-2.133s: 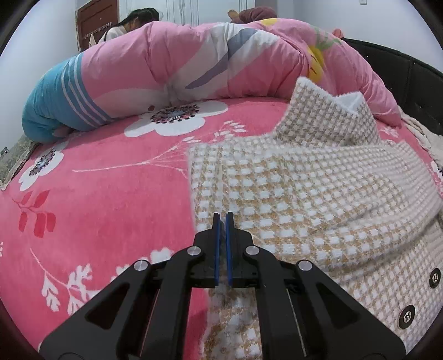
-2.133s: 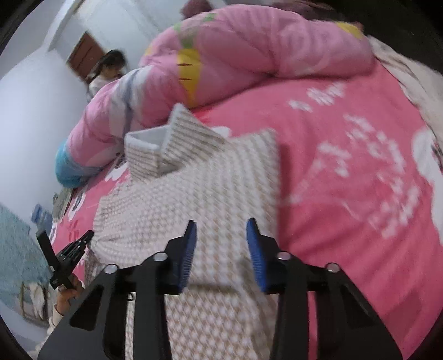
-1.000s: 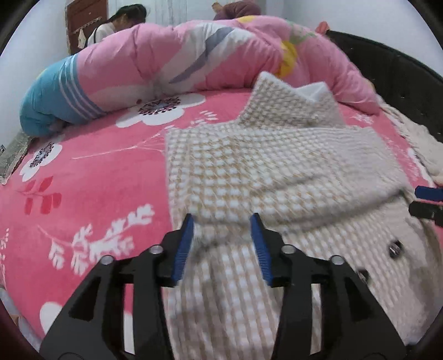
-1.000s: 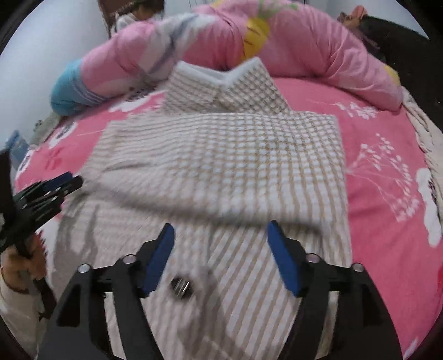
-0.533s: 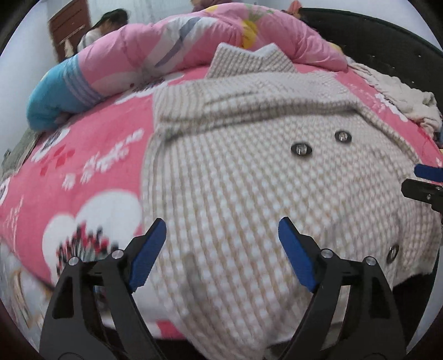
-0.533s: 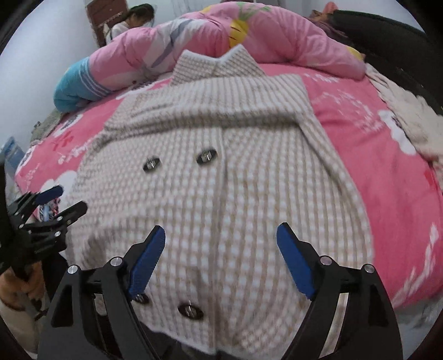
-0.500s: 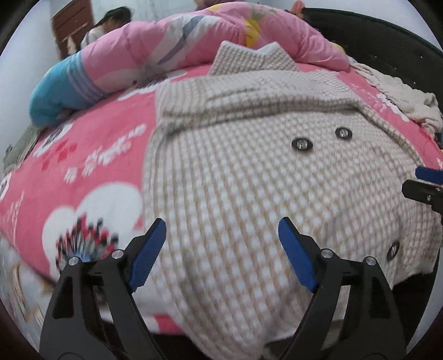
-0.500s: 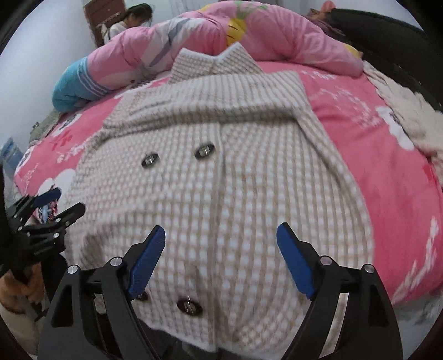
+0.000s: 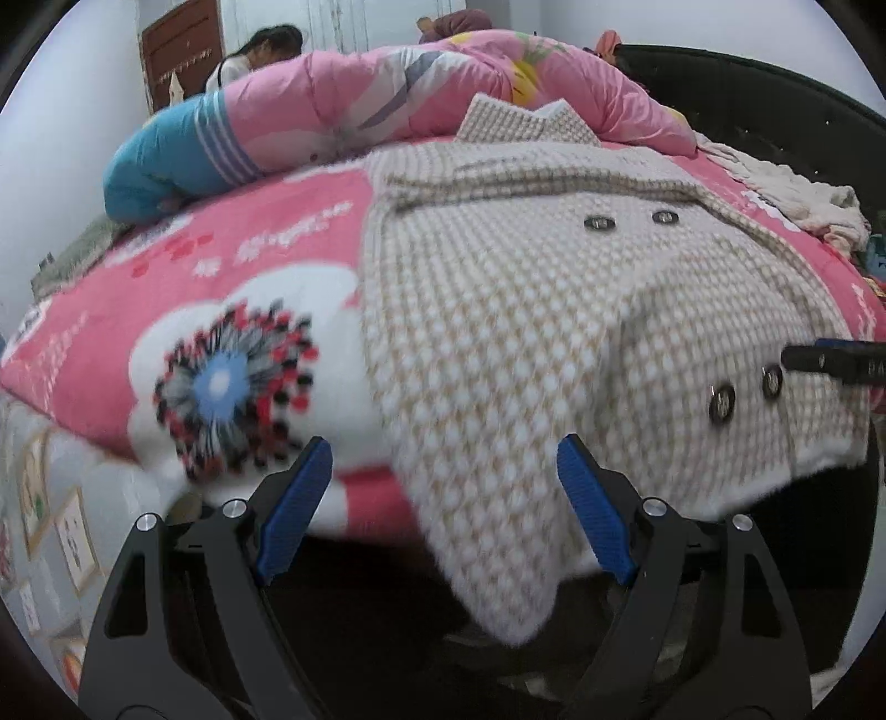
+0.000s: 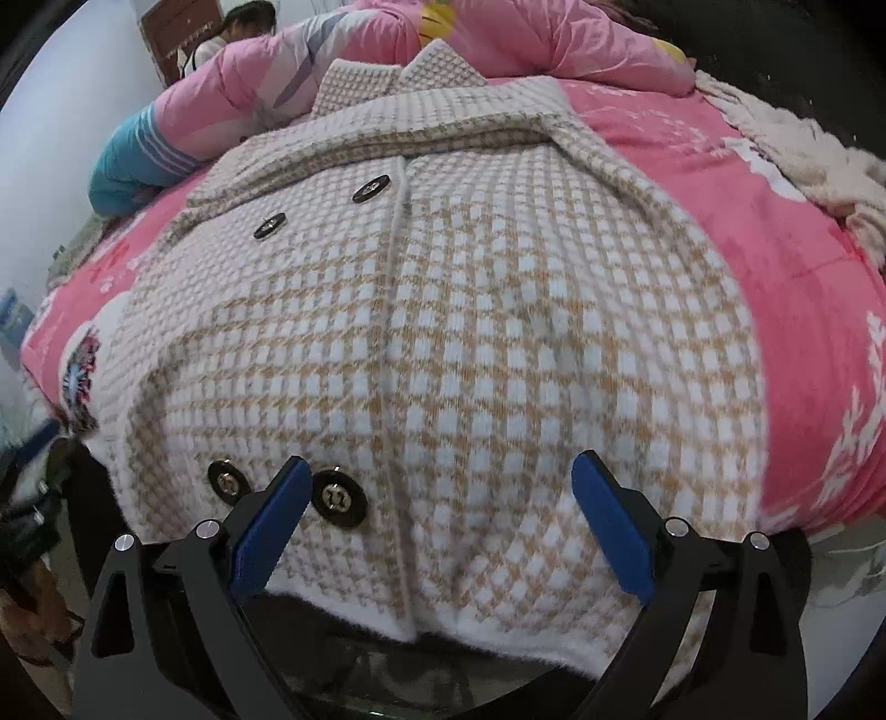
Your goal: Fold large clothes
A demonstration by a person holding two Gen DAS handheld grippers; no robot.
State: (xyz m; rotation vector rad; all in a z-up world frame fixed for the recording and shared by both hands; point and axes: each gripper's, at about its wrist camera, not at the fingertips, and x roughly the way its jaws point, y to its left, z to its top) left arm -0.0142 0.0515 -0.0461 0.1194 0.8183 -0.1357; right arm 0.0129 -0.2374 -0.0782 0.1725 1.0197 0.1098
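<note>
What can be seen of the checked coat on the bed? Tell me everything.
The checked coat is thick, fuzzy knit in beige and white, with a pointed collar at the far end and dark metal buttons in pairs. It lies front up on the pink bed cover, sleeves folded across the chest, hem hanging over the near edge. Neither gripper touches it.

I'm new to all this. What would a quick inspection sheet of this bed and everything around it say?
Surface: pink floral bedspread on a bed.
Job's things: checked coat, buttons up, sleeves folded across, hem over the bed's edge.
Clutter: rolled pink duvet; cream blanket.
Grippers: left tool open, nothing gripped; right tool jaws opening, nothing gripped, above the hem.
Cables: nothing seen.
Surroundings: black bed frame, brown door, a person behind the duvet.
</note>
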